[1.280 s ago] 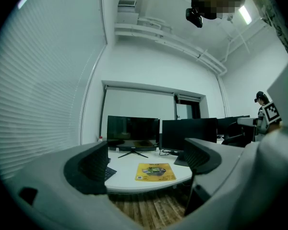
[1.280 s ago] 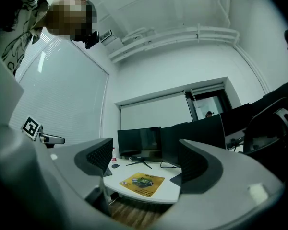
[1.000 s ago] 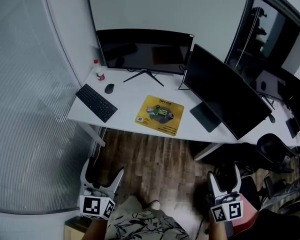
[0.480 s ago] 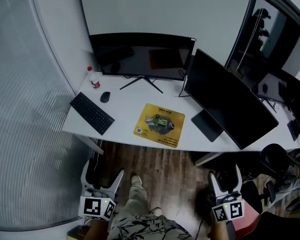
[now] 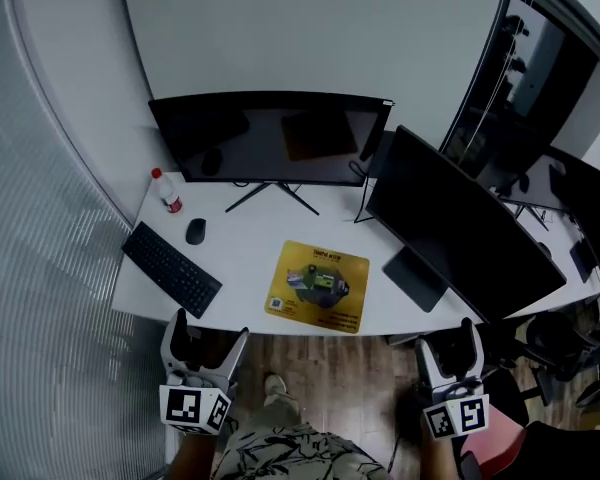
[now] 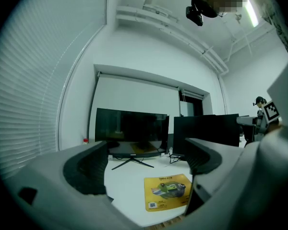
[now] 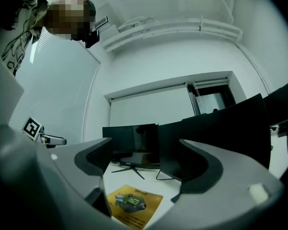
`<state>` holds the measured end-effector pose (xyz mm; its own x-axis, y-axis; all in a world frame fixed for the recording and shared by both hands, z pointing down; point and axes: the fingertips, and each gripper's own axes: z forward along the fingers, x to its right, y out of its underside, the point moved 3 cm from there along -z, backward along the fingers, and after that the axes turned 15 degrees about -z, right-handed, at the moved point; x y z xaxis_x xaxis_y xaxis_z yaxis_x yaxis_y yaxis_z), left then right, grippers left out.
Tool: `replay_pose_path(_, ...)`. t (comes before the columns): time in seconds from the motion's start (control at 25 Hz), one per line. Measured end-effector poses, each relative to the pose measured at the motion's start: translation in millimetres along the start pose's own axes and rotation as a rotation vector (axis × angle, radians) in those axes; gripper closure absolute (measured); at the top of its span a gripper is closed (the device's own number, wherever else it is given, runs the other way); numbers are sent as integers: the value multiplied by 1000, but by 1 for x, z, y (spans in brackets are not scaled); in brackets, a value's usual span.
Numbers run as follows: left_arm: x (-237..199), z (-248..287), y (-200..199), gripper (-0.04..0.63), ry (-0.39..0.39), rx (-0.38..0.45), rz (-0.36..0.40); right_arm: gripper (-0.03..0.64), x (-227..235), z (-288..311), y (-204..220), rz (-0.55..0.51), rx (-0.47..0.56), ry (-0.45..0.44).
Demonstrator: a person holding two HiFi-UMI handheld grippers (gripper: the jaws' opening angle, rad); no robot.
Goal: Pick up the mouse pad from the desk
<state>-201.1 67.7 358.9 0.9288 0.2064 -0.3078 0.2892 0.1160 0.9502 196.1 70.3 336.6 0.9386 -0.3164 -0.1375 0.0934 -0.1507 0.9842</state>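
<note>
A yellow mouse pad (image 5: 318,286) with a printed picture lies flat near the front edge of the white desk (image 5: 250,238). It also shows between the jaws in the left gripper view as the mouse pad (image 6: 168,191) and in the right gripper view as the mouse pad (image 7: 133,202). My left gripper (image 5: 206,339) is held low, in front of the desk's left part, open and empty. At the desk's right front my right gripper (image 5: 447,344) is open and empty too. Both are short of the pad.
A curved monitor (image 5: 270,138) stands at the back and a second dark monitor (image 5: 460,233) at the right. A black keyboard (image 5: 170,268), a mouse (image 5: 195,231) and a small red-capped bottle (image 5: 166,192) sit at the desk's left. Blinds (image 5: 40,268) line the left side.
The desk and pad have drawn closer in the head view, down toward both grippers. Both grippers stay open and empty at the picture's bottom.
</note>
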Motion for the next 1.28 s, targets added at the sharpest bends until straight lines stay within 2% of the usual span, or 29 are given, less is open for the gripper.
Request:
replay_pose_path(0.36,-37,75,-16,106,97,-63,-6,196,-9,57,2,-9,-35,92)
replay_pose_path(0.72,-51,127,8,106,133,-172,-15,196,-1,85,31,7,-138,132)
replay_pose_path(1.08,-39,191,40,102,148,-260,-77,196,22,144,75,67,-196,75)
replay_pose_path(1.28,-37,219,61,100,150,-315,-59,195,31,168,106,79,-241,40)
